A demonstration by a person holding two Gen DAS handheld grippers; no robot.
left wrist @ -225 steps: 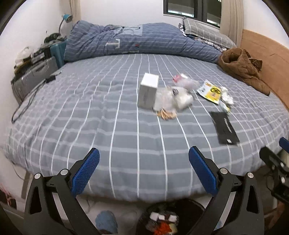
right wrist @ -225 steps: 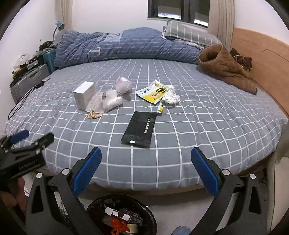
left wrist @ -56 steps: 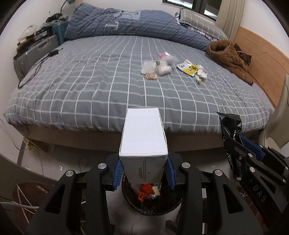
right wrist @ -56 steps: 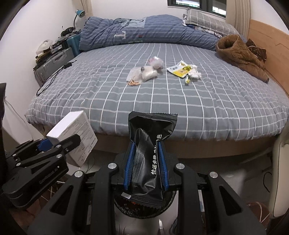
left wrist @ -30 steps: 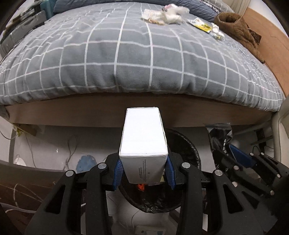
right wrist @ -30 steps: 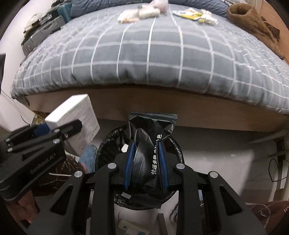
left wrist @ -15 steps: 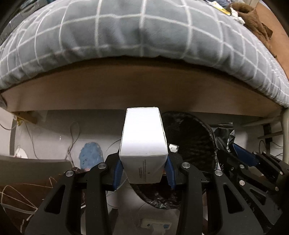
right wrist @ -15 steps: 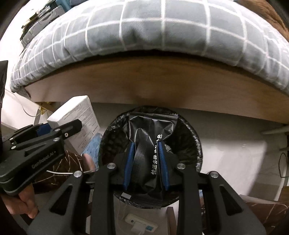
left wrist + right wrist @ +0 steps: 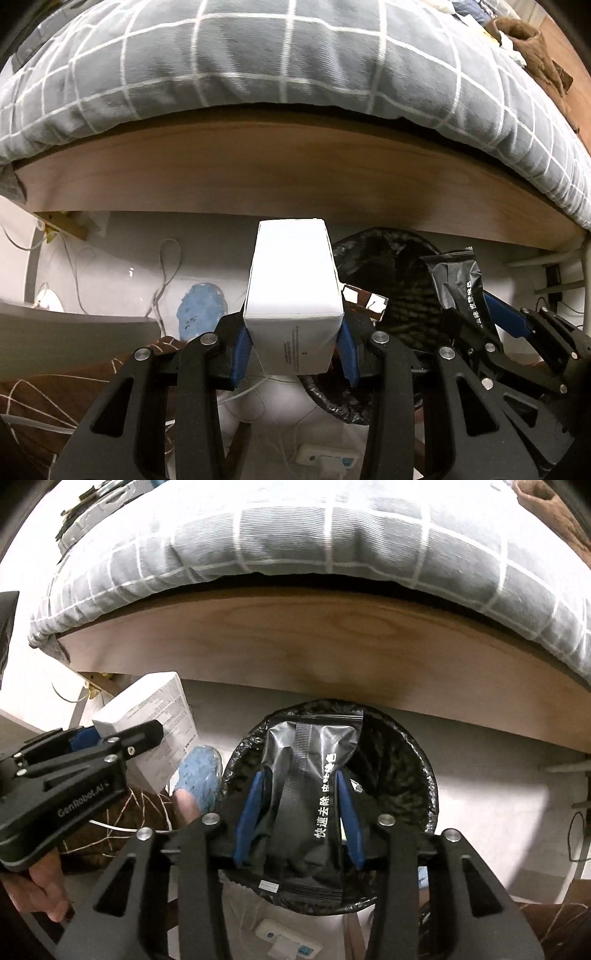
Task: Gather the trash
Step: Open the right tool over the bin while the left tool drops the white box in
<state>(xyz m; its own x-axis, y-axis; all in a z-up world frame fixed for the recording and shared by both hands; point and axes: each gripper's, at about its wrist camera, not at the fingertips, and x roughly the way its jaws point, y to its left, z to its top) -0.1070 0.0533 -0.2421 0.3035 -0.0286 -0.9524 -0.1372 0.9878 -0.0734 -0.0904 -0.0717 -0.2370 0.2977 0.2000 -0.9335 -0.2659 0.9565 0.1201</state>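
The right gripper (image 9: pixel 299 812) is clamped on a black wrapper (image 9: pixel 314 786), held directly over the lined trash bin (image 9: pixel 424 771). The left gripper (image 9: pixel 293 347) is closed on a white box (image 9: pixel 293 291), held left of the bin's mouth; if released there, the box would likely strike the rim or fall to the floor. A blue slipper (image 9: pixel 199 306), a power strip (image 9: pixel 284 941) and cables lie around the bin, with the bed frame (image 9: pixel 295 166) close behind
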